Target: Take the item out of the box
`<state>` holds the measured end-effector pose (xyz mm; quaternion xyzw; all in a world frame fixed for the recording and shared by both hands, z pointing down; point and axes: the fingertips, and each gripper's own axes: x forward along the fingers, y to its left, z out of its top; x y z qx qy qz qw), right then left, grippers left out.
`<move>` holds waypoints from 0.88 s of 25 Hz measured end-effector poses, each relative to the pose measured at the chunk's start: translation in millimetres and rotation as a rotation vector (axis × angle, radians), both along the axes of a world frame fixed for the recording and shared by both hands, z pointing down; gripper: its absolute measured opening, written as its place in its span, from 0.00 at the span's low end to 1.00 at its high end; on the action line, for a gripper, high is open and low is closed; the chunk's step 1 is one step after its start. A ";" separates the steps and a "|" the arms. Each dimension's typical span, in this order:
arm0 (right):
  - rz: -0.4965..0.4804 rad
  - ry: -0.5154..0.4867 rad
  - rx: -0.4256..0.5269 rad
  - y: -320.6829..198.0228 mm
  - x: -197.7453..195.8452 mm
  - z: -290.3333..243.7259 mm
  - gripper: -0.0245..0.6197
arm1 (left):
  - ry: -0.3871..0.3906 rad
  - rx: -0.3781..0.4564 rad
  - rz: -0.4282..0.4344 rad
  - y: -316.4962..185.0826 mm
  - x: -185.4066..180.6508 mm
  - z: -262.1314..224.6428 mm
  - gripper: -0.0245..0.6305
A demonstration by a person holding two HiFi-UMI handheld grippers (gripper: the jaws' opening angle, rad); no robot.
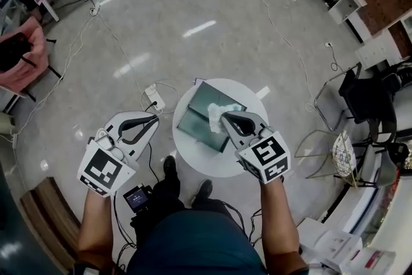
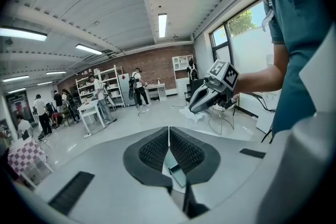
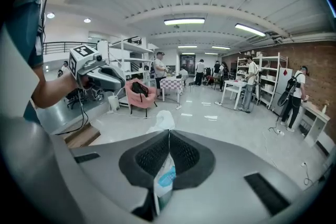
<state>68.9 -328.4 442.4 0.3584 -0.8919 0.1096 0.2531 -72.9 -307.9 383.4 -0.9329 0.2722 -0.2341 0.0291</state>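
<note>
An open dark green box [image 1: 193, 120] lies on a small round white table [image 1: 212, 167] in front of me. In the head view my right gripper [image 1: 224, 116] hangs over the box, shut on a white plastic-wrapped packet [image 1: 214, 118]. The right gripper view shows the packet [image 3: 164, 178] with blue print pinched between the pads, its top sticking out past the tips. My left gripper [image 1: 154, 119] is held up left of the table, apart from the box. Its pads [image 2: 157, 149] meet, with nothing held between them. From the left gripper view the right gripper [image 2: 195, 110] shows raised with the packet.
A power strip [image 1: 154, 100] and cables lie on the floor behind the table. A wire chair [image 1: 335, 151] and a black chair [image 1: 367, 96] stand at the right, a pink armchair [image 1: 22, 55] far left. My feet [image 1: 170, 167] stand by the table's near edge.
</note>
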 end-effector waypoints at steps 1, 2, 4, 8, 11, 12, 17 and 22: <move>0.003 -0.013 0.008 4.6 2.6 -8.9 0.10 | 0.001 0.004 0.002 4.8 1.8 -5.2 0.07; 0.006 -0.027 0.018 8.4 5.5 -18.3 0.10 | 0.001 0.009 0.004 8.7 3.6 -10.6 0.07; 0.014 -0.056 0.040 14.9 12.4 -37.4 0.10 | -0.001 0.019 0.003 15.3 7.5 -20.8 0.07; 0.031 -0.121 0.078 26.8 26.1 -72.8 0.10 | -0.001 0.044 0.014 25.3 17.2 -41.8 0.07; 0.042 -0.154 0.098 33.7 35.7 -94.4 0.10 | 0.004 0.056 0.020 29.9 22.1 -56.1 0.07; 0.043 -0.162 0.103 36.2 38.7 -100.7 0.10 | 0.006 0.059 0.020 31.2 23.8 -60.3 0.07; 0.052 -0.187 0.137 48.8 56.6 -122.6 0.10 | 0.014 0.079 0.026 39.0 36.6 -73.1 0.07; 0.054 -0.215 0.158 58.0 68.5 -140.8 0.10 | 0.010 0.089 0.040 45.6 48.0 -83.9 0.07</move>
